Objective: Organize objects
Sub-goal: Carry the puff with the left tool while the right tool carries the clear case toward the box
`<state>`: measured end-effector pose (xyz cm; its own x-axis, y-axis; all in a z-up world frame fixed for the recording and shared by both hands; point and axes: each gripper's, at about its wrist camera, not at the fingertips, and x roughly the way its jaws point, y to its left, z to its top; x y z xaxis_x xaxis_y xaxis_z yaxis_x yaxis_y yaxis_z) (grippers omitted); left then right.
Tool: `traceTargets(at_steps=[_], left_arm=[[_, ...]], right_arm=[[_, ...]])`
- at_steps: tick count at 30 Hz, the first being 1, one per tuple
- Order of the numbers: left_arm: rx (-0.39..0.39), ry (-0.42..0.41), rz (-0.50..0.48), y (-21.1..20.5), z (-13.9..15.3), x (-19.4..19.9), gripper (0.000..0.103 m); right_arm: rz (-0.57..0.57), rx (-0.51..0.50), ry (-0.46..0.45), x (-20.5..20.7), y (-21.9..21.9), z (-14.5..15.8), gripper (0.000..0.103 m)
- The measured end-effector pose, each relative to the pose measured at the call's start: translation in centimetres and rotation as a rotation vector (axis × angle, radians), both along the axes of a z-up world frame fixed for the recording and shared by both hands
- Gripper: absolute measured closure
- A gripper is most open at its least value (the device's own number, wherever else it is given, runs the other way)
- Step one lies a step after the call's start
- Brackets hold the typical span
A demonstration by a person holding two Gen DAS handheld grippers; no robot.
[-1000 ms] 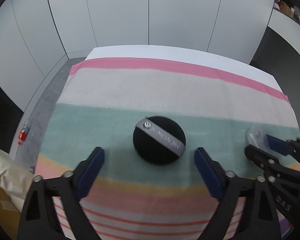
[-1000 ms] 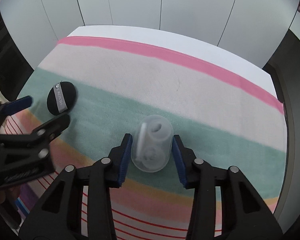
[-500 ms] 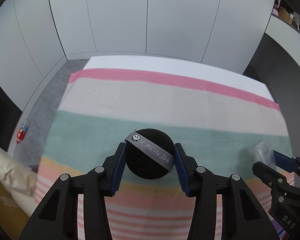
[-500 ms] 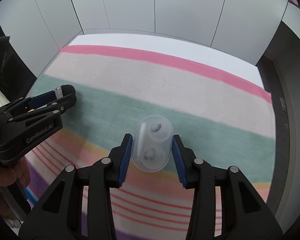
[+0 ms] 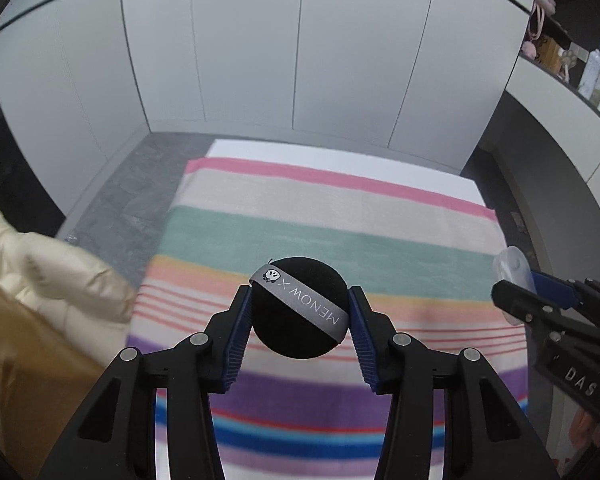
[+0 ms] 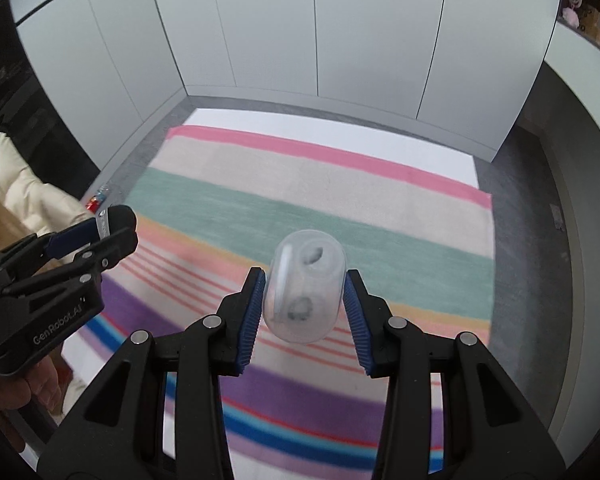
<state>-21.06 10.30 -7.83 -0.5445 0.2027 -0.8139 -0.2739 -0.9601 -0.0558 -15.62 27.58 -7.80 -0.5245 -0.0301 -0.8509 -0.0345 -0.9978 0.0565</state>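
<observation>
A round black powder puff point(image 5: 300, 307) with a grey lettered band hangs well above the striped cloth point(image 5: 340, 232), pinched between the blue pads of my left gripper point(image 5: 300, 300). My right gripper point(image 6: 304, 284) is shut on a clear plastic case point(image 6: 305, 297), also lifted off the cloth. In the left wrist view the right gripper point(image 5: 516, 284) shows at the right edge with the clear case point(image 5: 510, 266) at its tip. From the right wrist view the left gripper point(image 6: 114, 226) sits at the left, the puff point(image 6: 118, 218) edge-on in it.
The striped cloth point(image 6: 320, 208) covers a white table point(image 6: 300, 124) below both grippers. White wall panels point(image 5: 300, 52) stand behind it. A cream padded garment point(image 5: 52, 280) lies at the left. A shelf with small items point(image 5: 572, 60) runs along the upper right. A hand point(image 6: 8, 396) holds the left gripper.
My left gripper closed on the black puff and lifted it off the cloth. The right gripper rose with the clear case in it. The table now looks farther below both.
</observation>
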Motion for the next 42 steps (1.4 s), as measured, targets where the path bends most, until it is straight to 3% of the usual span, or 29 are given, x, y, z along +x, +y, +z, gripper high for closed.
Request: traceTargets(at_steps=[11,14,23,42], left_arm=[[0.028,0.076,0.032,-3.7,6.9,9.4,0.055],[0.034,0.096,0.041,-4.7,7.7,11.3,0.055],[0.034,0.129,0.071,-7.1,8.2,12.6,0.055],[0.024,0.156,0.251,-17.2,7.7,12.7,0.055]], right_arm=[[0.053,-0.027,0.031,9.2,-0.4,5.6,0.061],[0.088,0.049,0.062,11.0,-1.5,6.0,0.061],[0.163,0.024,0.118,11.0,-4.6,7.8,0.061],[0.340,0.020,0.112,8.8,-14.9,6.1,0.061]])
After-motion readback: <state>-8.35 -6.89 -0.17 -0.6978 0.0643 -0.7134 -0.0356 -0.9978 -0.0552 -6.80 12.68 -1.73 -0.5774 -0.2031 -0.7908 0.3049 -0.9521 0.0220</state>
